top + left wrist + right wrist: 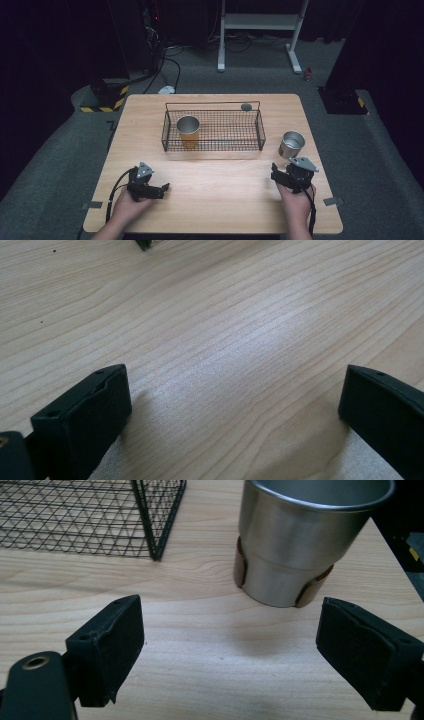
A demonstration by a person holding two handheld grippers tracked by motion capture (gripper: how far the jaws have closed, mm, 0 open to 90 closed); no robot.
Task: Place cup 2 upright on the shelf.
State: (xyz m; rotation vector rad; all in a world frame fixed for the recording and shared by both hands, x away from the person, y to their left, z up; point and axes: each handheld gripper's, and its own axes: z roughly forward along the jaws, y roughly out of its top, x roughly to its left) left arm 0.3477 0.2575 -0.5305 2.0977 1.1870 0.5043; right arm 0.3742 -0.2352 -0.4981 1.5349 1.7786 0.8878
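A black wire basket [260, 131] stands at the middle back of the wooden table [225, 190], and an orange-bodied metal cup [188, 131] stands upright inside its left end. A steel cup [291, 144] stands on the table right of the basket; in the right gripper view this steel cup [302, 540] is just beyond the jaws, with the basket corner [155, 525] to its left. My right gripper [281, 173] is open, a little short of the steel cup. My left gripper [161, 189] is open near the front left, over bare wood [235, 340].
A small dark round object [246, 106] lies at the basket's back right corner. Grey carpet surrounds the table, with a white frame stand [260, 22] and cables behind it. Grey tape tabs [92, 205] mark the table's front corners.
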